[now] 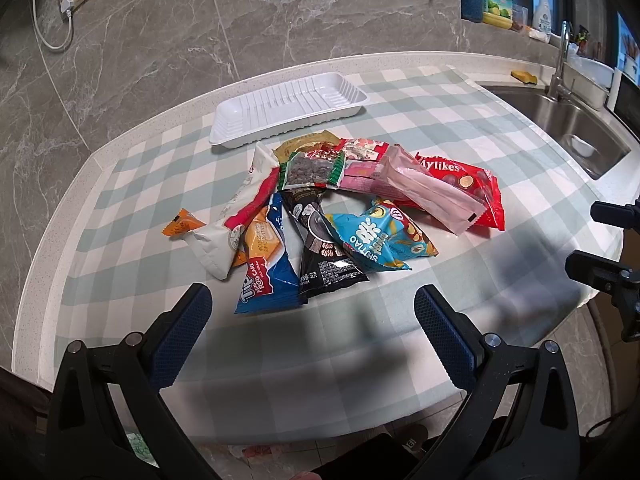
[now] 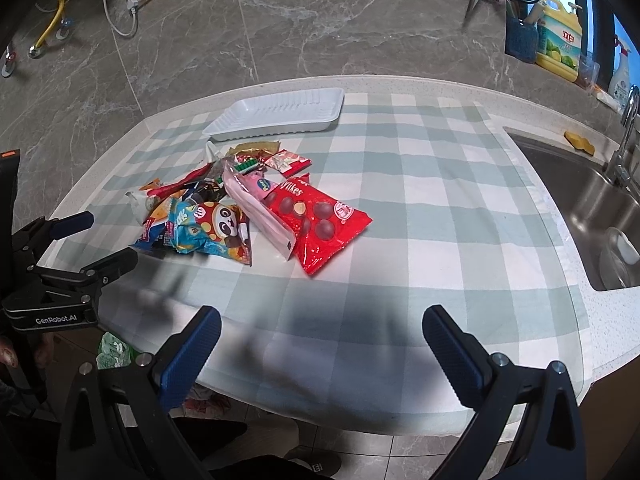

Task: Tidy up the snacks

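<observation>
A heap of snack packets (image 1: 332,216) lies on the checked cloth, with a red Mylikes bag (image 1: 468,184), a pale pink wrapper (image 1: 432,192), a blue Tip roll-cake packet (image 1: 266,272) and a black packet (image 1: 324,256) among them. Behind the heap sits an empty white ribbed tray (image 1: 288,108). My left gripper (image 1: 312,304) hovers open just short of the heap's near edge, holding nothing. In the right wrist view the heap (image 2: 240,208) and tray (image 2: 280,114) lie ahead to the left, and my right gripper (image 2: 320,328) is open and empty over bare cloth near the counter's front edge.
A steel sink (image 2: 592,208) with a tap (image 2: 624,140) is set into the counter on the right. Bottles and scissors (image 2: 560,36) stand on the back ledge. A small orange packet (image 1: 182,224) lies apart, left of the heap. The left gripper (image 2: 80,240) shows at the right wrist view's left edge.
</observation>
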A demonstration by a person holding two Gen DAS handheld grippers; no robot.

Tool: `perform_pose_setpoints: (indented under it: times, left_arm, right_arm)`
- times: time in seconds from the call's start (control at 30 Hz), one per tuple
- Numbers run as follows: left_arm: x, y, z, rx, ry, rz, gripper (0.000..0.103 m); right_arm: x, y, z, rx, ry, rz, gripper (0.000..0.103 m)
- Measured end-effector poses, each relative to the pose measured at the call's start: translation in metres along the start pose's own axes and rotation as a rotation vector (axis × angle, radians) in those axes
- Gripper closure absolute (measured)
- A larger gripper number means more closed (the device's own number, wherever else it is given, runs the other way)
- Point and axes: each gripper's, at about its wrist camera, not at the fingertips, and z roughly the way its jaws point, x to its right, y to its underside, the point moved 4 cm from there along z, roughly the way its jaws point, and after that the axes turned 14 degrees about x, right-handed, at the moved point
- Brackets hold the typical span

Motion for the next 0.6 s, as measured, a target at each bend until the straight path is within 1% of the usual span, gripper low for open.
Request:
perform_pose_setpoints:
  times: [0.1,0.13,0.33,0.6]
  left_arm:
    - [-0.001,0.0,0.001,-0.001,-0.001,-0.001,0.0]
    - [-0.001,0.0,0.001,-0.001,-0.002,-0.001,0.0]
    - [-0.002,-0.001,0.008,-0.005,-0.007,-0.006,0.0]
    - [-0.004,-0.003,0.011,-0.002,-0.014,-0.001,0.0]
  right_arm:
    - [-0.001,0.0,0.0,0.0,0.001,0.0,0.0]
    - [0.009,0.003,0.003,0.0,0.001,0.002,0.0]
    - [0.019,0.0,0.008,0.001,0.001,0.007,0.0]
    - [0.02,-0.002,0.01,-0.001,0.001,0.006,0.0]
